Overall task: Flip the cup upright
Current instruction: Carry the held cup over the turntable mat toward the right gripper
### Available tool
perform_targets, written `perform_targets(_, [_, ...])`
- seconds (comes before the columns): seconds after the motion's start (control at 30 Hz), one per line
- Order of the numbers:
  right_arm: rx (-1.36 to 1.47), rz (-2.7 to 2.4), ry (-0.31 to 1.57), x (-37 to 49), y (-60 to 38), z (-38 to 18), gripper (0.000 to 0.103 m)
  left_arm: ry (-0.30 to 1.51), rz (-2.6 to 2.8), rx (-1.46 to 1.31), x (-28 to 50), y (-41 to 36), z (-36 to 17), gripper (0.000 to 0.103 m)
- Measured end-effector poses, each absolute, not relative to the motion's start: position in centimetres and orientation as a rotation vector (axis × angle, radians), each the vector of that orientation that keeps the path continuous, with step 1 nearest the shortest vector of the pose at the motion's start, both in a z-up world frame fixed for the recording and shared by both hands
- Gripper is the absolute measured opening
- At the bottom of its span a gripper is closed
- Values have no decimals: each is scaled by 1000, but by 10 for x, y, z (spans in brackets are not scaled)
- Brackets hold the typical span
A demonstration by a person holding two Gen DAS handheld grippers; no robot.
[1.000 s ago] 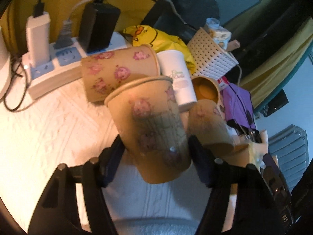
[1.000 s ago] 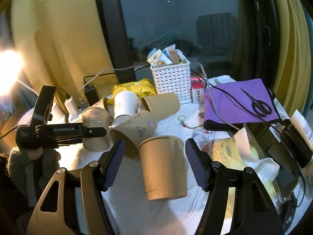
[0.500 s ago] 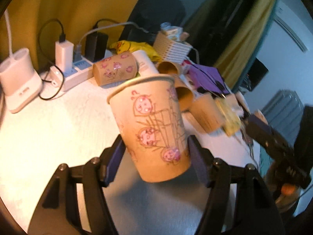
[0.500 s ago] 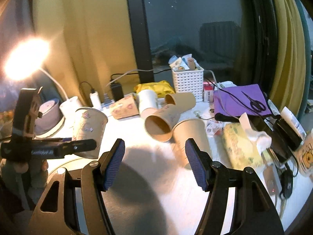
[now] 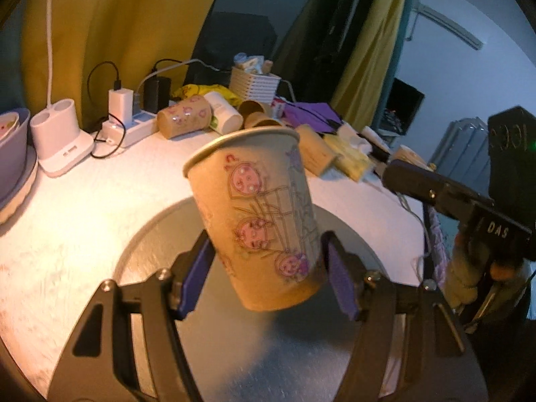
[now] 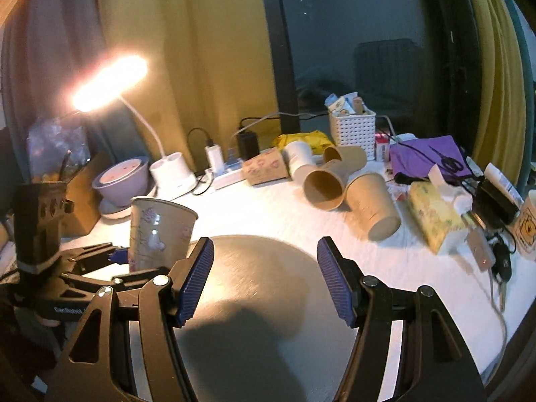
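While the left gripper (image 5: 268,268) is clamping the flowered cup (image 5: 258,221) mouth-up and slightly tilted between its fingers, the right gripper (image 6: 264,278) is hanging wide open, holding nothing, above the grey disc (image 6: 268,301).

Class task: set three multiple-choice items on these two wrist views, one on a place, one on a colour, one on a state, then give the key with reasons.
1. The left gripper holds the patterned cup over:
A the round grey mat
B a purple cloth
C a basket

2. The right gripper's pads are:
A red
B blue
C white

3. The patterned cup is:
A lying down
B rim down
C rim up

Key: A, the mat spreads beneath it; B, ribbed blue faces show; C, its open rim is on top, slightly tilted.
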State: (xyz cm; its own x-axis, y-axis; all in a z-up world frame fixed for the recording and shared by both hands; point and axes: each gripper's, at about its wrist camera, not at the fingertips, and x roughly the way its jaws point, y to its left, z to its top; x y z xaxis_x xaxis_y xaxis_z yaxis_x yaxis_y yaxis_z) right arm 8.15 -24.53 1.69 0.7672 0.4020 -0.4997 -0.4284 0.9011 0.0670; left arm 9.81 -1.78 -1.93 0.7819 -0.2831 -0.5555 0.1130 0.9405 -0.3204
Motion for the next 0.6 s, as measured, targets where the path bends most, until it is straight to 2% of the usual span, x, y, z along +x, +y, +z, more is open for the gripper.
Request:
perform_targets(0.27, [-14,567,509,37,-234,26,68,569,-253,-228,68,-32,-25,66])
perform_targets(0.33, [9,613,507,30,-233,27,75,544,-266,-195,64,-40,-23,66])
perform_targets(0.6, [99,682,565,31,-236,23,76,452,-287,-66,43,-66,-16,66])
